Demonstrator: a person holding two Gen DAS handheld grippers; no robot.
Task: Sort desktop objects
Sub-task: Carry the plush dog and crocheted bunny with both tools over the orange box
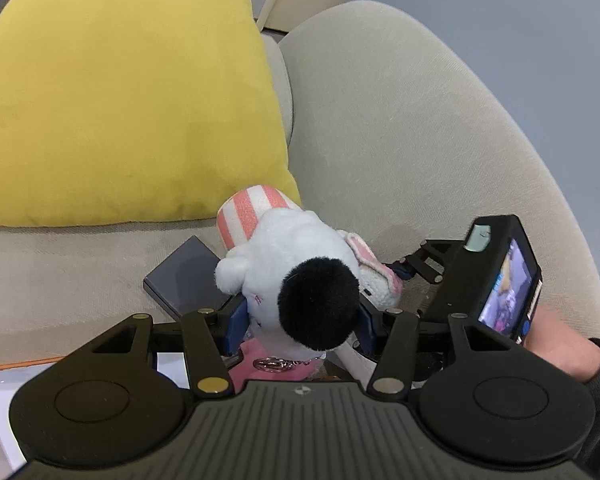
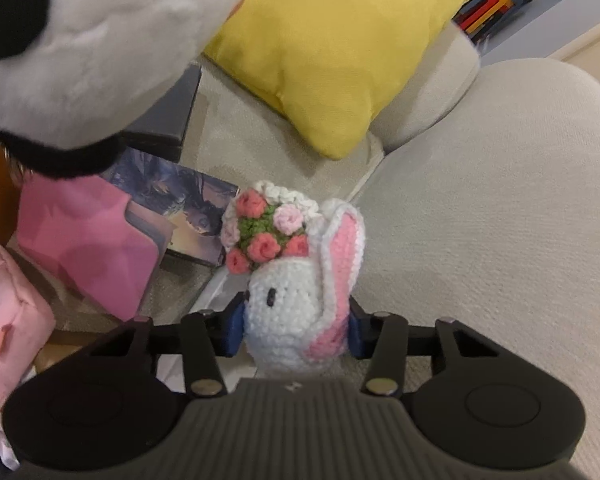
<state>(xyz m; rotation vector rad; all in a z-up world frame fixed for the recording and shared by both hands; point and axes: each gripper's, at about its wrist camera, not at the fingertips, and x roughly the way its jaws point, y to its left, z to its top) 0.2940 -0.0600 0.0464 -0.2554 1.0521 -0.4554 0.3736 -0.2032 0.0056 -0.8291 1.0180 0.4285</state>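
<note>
The left gripper [image 1: 302,322] is closed on the plush dog [image 1: 296,276]; I see both blue pads pressed into its white body, with the black ear nearest the camera. The right gripper [image 2: 296,330] is closed on the crochet rabbit [image 2: 296,300], pads on either side of its head, the flower crown pointing away from the camera. Both toys are held just above the sofa seat [image 2: 500,240], close together: the dog fills the upper left of the right wrist view.

On the seat lie a grey box [image 1: 184,276], a picture card [image 2: 180,208] and pink pouches [image 2: 88,240]. A yellow cushion [image 1: 120,100] leans against the sofa back behind them.

I judge this to be the carry step: both toys gripped, neither yet set down. No destination is visible, so I cannot tell where they go. The next move calls for steady grip pressure, since soft bodies can slip, and for keeping the two grippers apart during travel.
</note>
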